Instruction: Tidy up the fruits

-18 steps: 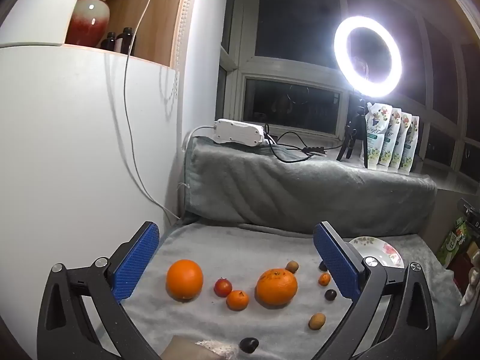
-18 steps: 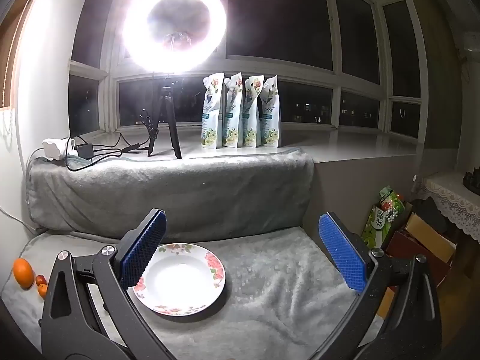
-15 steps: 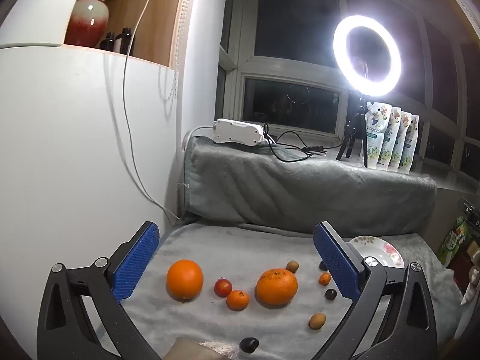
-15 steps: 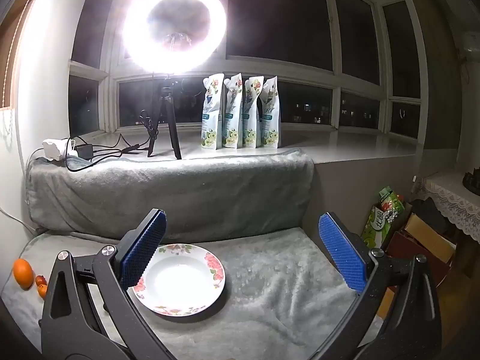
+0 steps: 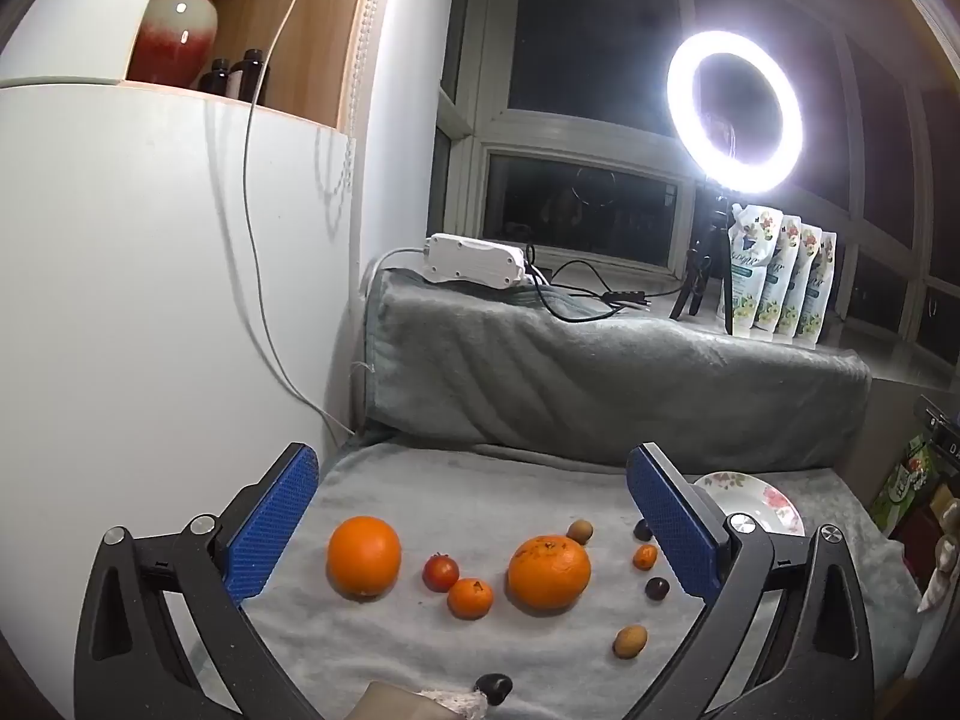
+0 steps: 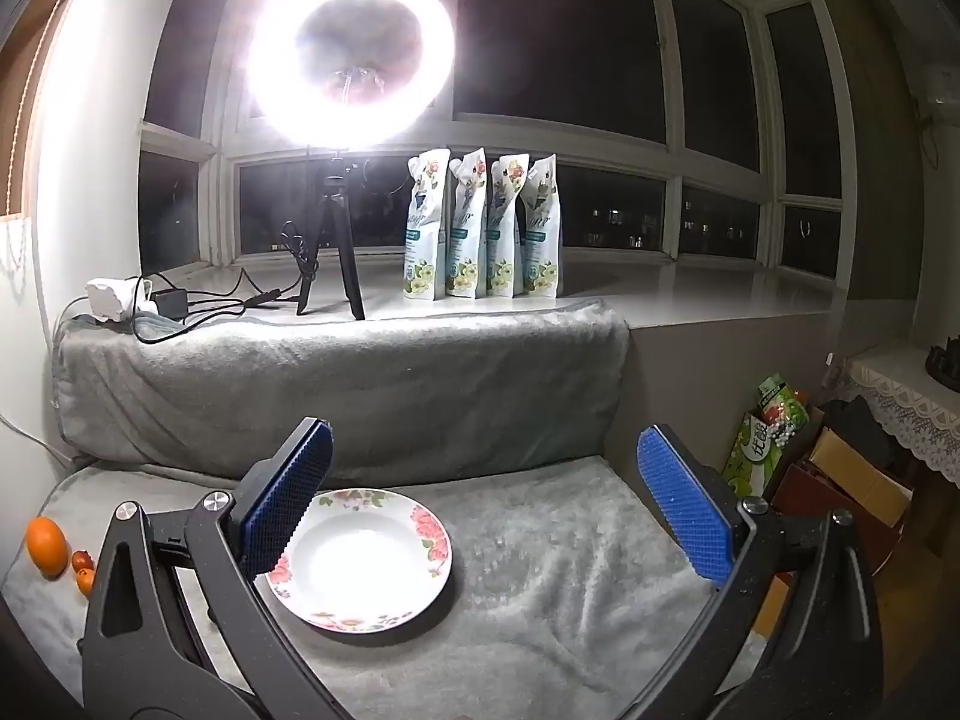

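Fruit lies scattered on the grey blanket [image 5: 420,480], left of the empty floral plate [image 6: 360,558]. Both grippers' jaws gape, holding nothing. Oranges [image 5: 363,555] look firm, rollable; grip across the middle.

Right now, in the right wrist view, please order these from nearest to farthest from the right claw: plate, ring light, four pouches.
1. plate: on the blanket, beside the right claw's left finger.
2. four pouches: on the windowsill, centre.
3. ring light: above the sill, upper left; its depth against the pouches is close.
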`<state>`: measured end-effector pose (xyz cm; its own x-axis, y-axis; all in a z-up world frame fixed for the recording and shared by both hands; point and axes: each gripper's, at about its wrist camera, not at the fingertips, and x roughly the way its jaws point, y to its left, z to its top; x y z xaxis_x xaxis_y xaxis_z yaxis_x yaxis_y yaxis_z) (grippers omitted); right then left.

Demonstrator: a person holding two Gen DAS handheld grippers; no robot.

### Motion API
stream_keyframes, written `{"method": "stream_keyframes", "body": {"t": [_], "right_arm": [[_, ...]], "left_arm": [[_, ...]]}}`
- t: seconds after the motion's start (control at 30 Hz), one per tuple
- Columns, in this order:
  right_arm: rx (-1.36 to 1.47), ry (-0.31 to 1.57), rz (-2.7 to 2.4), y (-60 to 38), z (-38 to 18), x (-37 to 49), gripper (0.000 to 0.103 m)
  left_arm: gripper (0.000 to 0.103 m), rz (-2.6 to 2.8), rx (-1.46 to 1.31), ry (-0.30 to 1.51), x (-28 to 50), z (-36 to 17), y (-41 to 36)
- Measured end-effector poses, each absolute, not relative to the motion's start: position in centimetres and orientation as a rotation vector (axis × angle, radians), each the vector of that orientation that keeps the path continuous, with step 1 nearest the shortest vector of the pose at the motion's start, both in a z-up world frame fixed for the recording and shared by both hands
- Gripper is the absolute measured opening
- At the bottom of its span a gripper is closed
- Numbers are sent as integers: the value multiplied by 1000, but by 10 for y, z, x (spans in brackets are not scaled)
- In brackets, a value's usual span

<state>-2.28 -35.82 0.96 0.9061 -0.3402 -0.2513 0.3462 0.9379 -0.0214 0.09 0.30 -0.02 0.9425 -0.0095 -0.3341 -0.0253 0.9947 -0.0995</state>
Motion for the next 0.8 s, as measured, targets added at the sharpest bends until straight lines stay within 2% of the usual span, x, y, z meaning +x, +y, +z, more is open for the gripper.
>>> {"method": "stream_keyframes", "body": {"t": [0.8], "right_arm": [[19,253,-355,-357,9,-23,103]], "left_arm": [[102,6,-101,342,-1,-1,0]]}}
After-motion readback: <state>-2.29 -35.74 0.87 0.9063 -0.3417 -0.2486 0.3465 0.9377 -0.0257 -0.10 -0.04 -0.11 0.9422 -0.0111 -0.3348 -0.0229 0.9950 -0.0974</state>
